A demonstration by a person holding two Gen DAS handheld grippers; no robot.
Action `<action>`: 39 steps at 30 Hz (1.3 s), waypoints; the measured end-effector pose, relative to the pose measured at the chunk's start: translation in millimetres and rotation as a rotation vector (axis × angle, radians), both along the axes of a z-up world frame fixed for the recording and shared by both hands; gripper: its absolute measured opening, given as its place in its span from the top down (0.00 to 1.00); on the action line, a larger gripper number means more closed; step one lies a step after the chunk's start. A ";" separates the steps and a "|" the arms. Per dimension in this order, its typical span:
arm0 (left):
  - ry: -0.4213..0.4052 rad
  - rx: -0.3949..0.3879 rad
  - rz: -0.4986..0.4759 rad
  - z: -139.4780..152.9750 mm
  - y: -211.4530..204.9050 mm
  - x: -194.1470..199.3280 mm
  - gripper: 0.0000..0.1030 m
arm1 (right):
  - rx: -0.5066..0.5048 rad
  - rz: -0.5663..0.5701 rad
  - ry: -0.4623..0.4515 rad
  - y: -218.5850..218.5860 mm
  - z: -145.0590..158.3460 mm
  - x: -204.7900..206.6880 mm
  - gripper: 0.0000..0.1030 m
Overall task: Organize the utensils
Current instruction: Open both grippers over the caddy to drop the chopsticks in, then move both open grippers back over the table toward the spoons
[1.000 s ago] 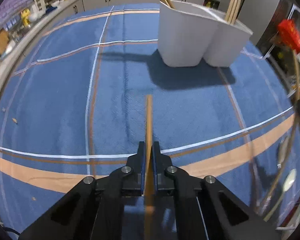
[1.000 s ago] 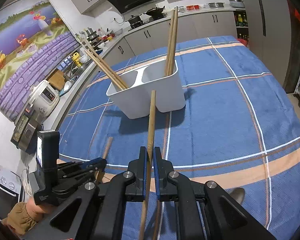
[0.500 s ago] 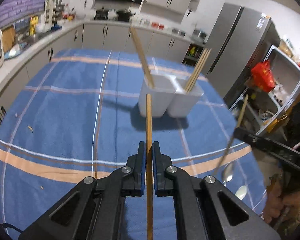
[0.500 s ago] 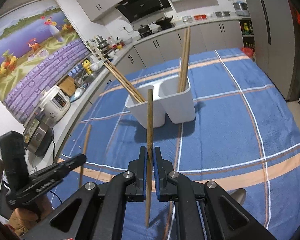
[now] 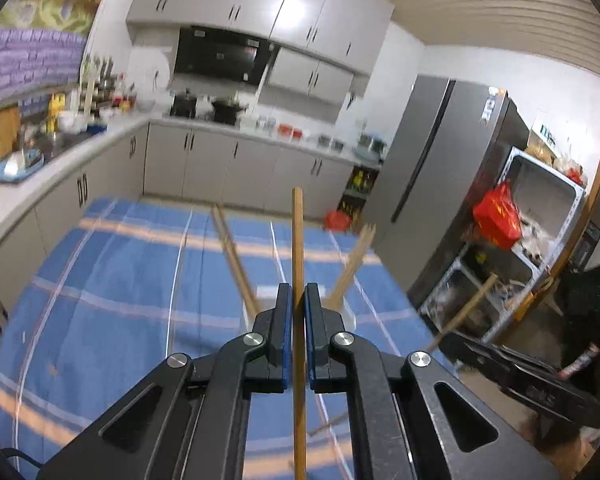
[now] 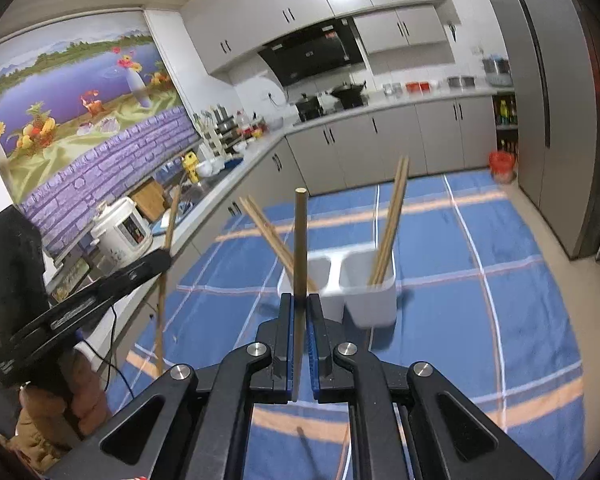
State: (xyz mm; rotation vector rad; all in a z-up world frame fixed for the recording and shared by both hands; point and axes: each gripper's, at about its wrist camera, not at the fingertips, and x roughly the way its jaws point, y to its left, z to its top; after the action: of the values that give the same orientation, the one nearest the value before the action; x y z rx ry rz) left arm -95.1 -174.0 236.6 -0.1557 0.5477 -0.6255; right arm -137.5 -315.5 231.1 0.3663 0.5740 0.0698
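My left gripper (image 5: 298,298) is shut on a wooden chopstick (image 5: 298,236) that points up and forward, high above the blue striped tablecloth (image 5: 132,280). My right gripper (image 6: 300,302) is shut on another chopstick (image 6: 300,240). Ahead of it stands the white two-compartment holder (image 6: 374,300), with chopsticks leaning in its left cell (image 6: 268,232) and its right cell (image 6: 392,216). In the left wrist view my fingers hide most of the holder (image 5: 346,314). Each view shows the other gripper off to the side, the left gripper (image 6: 140,268) and the right gripper (image 5: 500,364), each raised with its stick.
A kitchen counter (image 6: 236,164) with a rice cooker (image 6: 120,228) runs along the table's left side. A grey fridge (image 5: 440,184) and a metal shelf with a red bag (image 5: 496,216) stand to the right. A person's sleeve (image 6: 76,396) is at lower left.
Both grippers have risen well above the table with their chopsticks still held. The holder now sits lower and farther off in both views, and more of the kitchen shows.
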 end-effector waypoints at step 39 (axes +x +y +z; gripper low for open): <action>-0.050 0.102 0.092 -54.1 -89.0 132.8 0.63 | -0.031 -0.159 0.169 -71.6 -42.5 126.8 0.71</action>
State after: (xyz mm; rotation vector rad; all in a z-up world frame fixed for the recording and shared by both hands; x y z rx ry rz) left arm 37.8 -263.0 182.5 -0.0686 0.5197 -0.5096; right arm -10.8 -387.1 188.6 0.3884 0.7100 -0.1243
